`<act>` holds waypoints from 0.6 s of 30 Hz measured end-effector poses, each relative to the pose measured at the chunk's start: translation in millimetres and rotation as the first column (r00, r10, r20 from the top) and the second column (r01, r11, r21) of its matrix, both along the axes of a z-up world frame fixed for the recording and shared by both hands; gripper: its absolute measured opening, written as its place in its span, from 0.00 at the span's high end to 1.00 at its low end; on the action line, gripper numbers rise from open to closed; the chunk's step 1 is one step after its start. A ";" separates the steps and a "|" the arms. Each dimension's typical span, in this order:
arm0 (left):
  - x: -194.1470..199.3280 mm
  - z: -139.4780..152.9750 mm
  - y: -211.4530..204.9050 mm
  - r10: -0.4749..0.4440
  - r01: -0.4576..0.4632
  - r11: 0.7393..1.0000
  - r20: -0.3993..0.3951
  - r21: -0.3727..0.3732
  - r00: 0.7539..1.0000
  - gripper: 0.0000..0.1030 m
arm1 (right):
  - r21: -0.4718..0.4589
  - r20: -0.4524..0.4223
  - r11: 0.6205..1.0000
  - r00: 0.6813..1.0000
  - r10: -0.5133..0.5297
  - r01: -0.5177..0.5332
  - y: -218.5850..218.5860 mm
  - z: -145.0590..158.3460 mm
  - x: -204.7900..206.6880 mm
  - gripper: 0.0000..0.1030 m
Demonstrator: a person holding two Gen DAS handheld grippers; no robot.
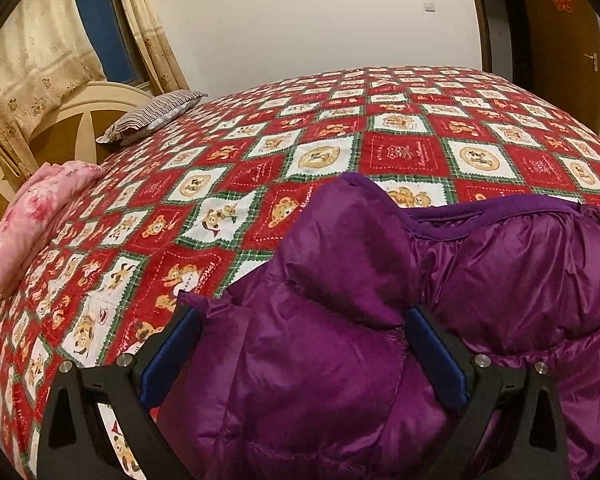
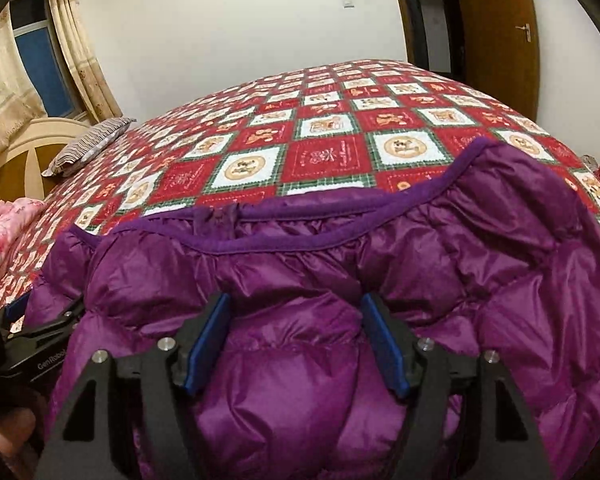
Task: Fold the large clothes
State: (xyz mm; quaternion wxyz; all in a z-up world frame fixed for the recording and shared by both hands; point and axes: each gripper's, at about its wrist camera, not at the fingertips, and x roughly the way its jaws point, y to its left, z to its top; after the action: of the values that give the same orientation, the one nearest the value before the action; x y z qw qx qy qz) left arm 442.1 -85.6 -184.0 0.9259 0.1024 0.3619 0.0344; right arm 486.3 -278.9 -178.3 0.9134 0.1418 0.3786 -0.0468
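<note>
A shiny purple puffer jacket (image 1: pixel 480 272) lies at the near edge of the bed and also fills the right wrist view (image 2: pixel 340 264). My left gripper (image 1: pixel 300 316) has its blue-padded fingers set wide on either side of a puffy fold of the jacket's left part. My right gripper (image 2: pixel 294 308) has its fingers on either side of a bulge of the jacket below the collar trim (image 2: pixel 284 246). The jacket fabric fills both gaps. The left gripper also shows at the left edge of the right wrist view (image 2: pixel 40 320).
The bed (image 1: pixel 380 128) has a red, white and green patchwork cover. A pink folded cloth (image 1: pixel 40 216) and a striped pillow (image 1: pixel 152 114) lie by the headboard (image 1: pixel 60 128) on the left. Curtains (image 1: pixel 32 60) hang behind. A brown door (image 1: pixel 560 40) is at the back right.
</note>
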 end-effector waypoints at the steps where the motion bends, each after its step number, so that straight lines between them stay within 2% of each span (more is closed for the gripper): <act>1: 0.6 -0.5 -0.3 0.000 0.000 1.000 -0.003 0.000 1.000 0.01 | -0.005 -0.004 1.000 1.000 -0.001 0.001 0.9 -0.4 0.5 0.30; 18: 2.7 -3.9 -1.4 -0.001 0.001 1.000 -0.016 0.005 1.000 0.01 | -0.099 -0.091 0.995 0.996 -0.005 -0.004 11.4 -8.7 12.5 0.25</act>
State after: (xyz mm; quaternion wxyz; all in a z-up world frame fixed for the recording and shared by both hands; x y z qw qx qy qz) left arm 444.8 -87.0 -187.9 0.9227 0.1053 0.3693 0.0342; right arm 498.7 -267.5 -187.0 0.9012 0.0943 0.4169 -0.0720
